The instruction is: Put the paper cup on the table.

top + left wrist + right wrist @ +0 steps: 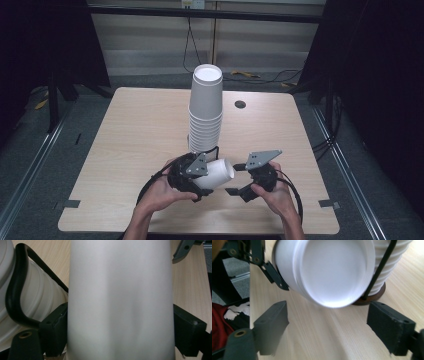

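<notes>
The left gripper (200, 172) is clamped on one white paper cup (216, 174), lying on its side just above the table (125, 150) near the front edge, its open mouth turned toward the right gripper (239, 180). In the left gripper view the cup's wall (120, 300) sits between the two black jaws, each pressed against a side. The right gripper holds nothing: its jaws stand wide apart, just beside the cup's mouth and not touching it, and in the right gripper view the rim and pale inside of the cup (334, 272) hang above the gap between them.

Directly behind the left gripper rises one tall stack of nested white cups (205, 107), standing mouth-down on a dark round base (372, 298); about ten rims can be counted at its lower part, though they blur together. A thin black rod (379, 267) runs up the stack's side. One small dark round hole (240, 104) marks the tabletop to the right of the stack. Two hands hold the grippers, one each, and a black cable (150, 185) loops from the left one.
</notes>
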Demonstrator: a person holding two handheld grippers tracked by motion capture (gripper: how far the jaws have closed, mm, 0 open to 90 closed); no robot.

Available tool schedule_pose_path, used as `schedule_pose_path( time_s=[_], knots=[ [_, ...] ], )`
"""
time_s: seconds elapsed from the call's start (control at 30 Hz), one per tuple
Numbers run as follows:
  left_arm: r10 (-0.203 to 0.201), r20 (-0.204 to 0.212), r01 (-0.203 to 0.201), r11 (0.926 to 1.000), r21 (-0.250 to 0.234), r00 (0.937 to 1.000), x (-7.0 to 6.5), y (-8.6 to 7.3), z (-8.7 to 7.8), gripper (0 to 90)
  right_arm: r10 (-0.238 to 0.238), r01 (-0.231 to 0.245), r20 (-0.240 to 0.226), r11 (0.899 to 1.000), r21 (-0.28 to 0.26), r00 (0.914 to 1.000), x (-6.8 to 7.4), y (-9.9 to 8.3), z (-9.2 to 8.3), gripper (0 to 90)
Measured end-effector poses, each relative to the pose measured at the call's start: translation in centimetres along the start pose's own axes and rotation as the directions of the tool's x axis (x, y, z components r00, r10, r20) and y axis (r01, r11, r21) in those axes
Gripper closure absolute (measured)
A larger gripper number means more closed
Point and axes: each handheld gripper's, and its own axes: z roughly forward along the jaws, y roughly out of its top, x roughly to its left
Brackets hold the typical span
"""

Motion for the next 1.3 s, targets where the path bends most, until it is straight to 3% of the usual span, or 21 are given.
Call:
schedule_pose_path(
  time_s=[0.23,0.43,0.47,0.8,0.9,0.93,1.03,1.07,1.13,1.3],
  knots=[
    [0.05,0.003,-0.05,0.9971,0.058,0.9987,-0.1,0.9,0.2,15.8,-0.021,0.022,-0.02,0.995,0.093,0.9996,-0.3,0.4,0.8,14.1],
    [0.049,0.012,-0.05,0.9926,0.11,0.9987,-0.3,0.6,0.9,15.8,-0.035,0.039,-0.03,0.989,0.142,0.9989,-0.4,0.8,1.3,14.9],
    [0.048,0.006,-0.048,0.9935,0.103,0.9988,-0.4,0.5,1.0,15.8,-0.036,0.038,-0.021,0.989,0.143,0.9991,-0.4,0.8,1.3,14.8],
    [0.074,0.039,-0.078,0.9879,0.134,0.9965,-0.8,0.7,1.5,15.8,-0.048,0.066,-0.096,0.979,0.191,0.9942,-0.5,1.2,1.7,14.4],
    [0.052,0.041,-0.057,0.9913,0.119,0.9978,-1.0,0.7,1.8,15.9,-0.044,0.07,-0.133,0.978,0.196,0.9901,-0.6,1.3,1.8,15.9],
    [0.076,0.048,-0.082,0.9873,0.136,0.9959,-0.9,0.8,1.8,15.9,-0.047,0.073,-0.133,0.977,0.2,0.99,-0.6,1.4,1.8,15.8],
    [0.093,0.054,-0.099,0.9848,0.142,0.9943,-1.1,0.8,1.9,16.0,-0.048,0.078,-0.148,0.976,0.203,0.9878,-0.7,1.7,2.0,16.3],
    [0.114,0.057,-0.121,0.9805,0.154,0.9919,-1.1,0.9,1.8,15.9,-0.051,0.081,-0.15,0.976,0.203,0.9874,-0.6,1.8,2.1,17.1],
    [0.102,0.061,-0.109,0.9845,0.137,0.993,-1.2,0.9,2.0,15.9,-0.051,0.087,-0.164,0.973,0.215,0.9851,-0.5,2.0,2.2,18.1],
    [0.11,0.077,-0.12,0.9822,0.144,0.9909,-1.4,0.9,2.2,15.9,-0.057,0.1,-0.195,0.971,0.217,0.9791,-0.5,2.4,2.5,18.7]
  ],
)
